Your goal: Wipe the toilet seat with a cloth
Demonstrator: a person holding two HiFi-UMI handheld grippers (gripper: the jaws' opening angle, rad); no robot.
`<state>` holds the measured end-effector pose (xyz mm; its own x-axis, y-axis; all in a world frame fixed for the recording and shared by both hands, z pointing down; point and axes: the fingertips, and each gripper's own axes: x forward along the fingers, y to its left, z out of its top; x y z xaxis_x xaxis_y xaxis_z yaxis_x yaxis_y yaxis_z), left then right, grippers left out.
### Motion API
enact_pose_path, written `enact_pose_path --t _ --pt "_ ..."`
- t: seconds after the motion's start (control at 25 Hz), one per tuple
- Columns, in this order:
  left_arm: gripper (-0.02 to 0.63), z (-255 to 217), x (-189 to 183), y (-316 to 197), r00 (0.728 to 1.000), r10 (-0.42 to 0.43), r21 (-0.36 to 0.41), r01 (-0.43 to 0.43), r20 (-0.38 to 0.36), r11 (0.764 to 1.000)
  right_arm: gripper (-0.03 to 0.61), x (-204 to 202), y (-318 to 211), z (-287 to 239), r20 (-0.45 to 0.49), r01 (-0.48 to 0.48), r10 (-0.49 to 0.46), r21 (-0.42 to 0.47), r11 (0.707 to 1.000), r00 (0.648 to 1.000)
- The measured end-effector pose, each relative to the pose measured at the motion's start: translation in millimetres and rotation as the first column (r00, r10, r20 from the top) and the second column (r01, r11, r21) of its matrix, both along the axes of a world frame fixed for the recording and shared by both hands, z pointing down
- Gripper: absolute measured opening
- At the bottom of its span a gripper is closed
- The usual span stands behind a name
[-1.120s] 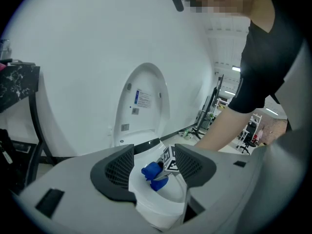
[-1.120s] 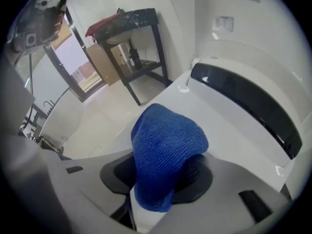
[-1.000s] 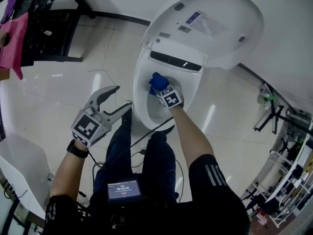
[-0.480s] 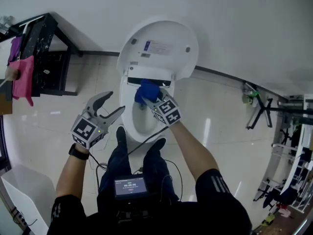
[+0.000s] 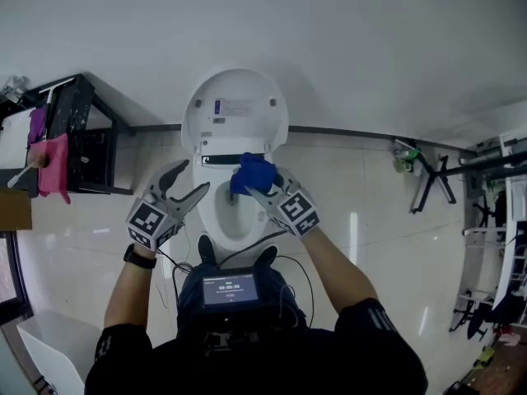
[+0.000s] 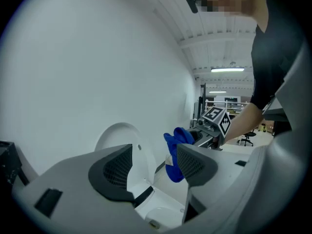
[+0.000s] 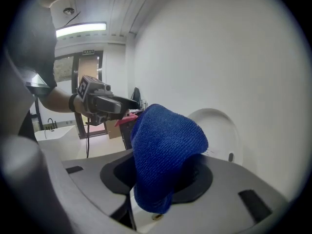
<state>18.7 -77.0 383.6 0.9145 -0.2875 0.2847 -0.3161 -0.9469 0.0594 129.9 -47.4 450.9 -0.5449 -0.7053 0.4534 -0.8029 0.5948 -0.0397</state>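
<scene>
The white toilet has its lid [image 5: 235,109] raised against the wall and its seat rim [image 5: 207,212] below it. My right gripper [image 5: 259,183] is shut on a blue cloth [image 5: 252,174], held over the back of the bowl near the hinge. In the left gripper view the cloth [image 6: 176,150] hangs in the air, apart from the seat. In the right gripper view the cloth [image 7: 163,155] bulges out between the jaws of my right gripper [image 7: 158,179]. My left gripper [image 5: 188,181] is open and empty beside the bowl's left rim; it [image 6: 155,167] frames the bowl [image 6: 161,213].
A black rack [image 5: 82,138] with a pink cloth [image 5: 51,163] stands on the left by a cardboard box [image 5: 12,208]. A white bin [image 5: 45,348] is at the bottom left. A folded black stand [image 5: 424,175] leans by the right wall. My feet stand in front of the bowl.
The view has pulled back from the toilet. My right gripper has lifted the blue cloth out of the bowl to above its rear. The left gripper stays open beside the rim.
</scene>
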Motion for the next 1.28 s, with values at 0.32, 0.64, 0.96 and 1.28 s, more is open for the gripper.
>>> enact_pose_path --t 0.32,0.64,0.96,1.28 --pt "0.281 -27 2 30 0.999 -0.032 -0.014 0.031 -0.031 0.999 0.167 26 42 -65 0.089 -0.072 0.067 0.056 0.996 0.994" --pt "0.281 -31 9 49 0.999 -0.041 -0.024 0.04 -0.034 0.999 0.166 39 68 -83 0.09 -0.097 0.09 0.073 0.993 0.992" --pt "0.281 -30 8 47 0.998 -0.05 -0.036 0.049 -0.029 0.998 0.166 51 69 -86 0.102 -0.128 0.119 0.095 0.987 0.988" --pt "0.281 -38 10 45 0.999 -0.042 -0.016 0.041 -0.033 0.999 0.166 55 68 -94 0.113 -0.137 0.125 0.102 0.985 0.986"
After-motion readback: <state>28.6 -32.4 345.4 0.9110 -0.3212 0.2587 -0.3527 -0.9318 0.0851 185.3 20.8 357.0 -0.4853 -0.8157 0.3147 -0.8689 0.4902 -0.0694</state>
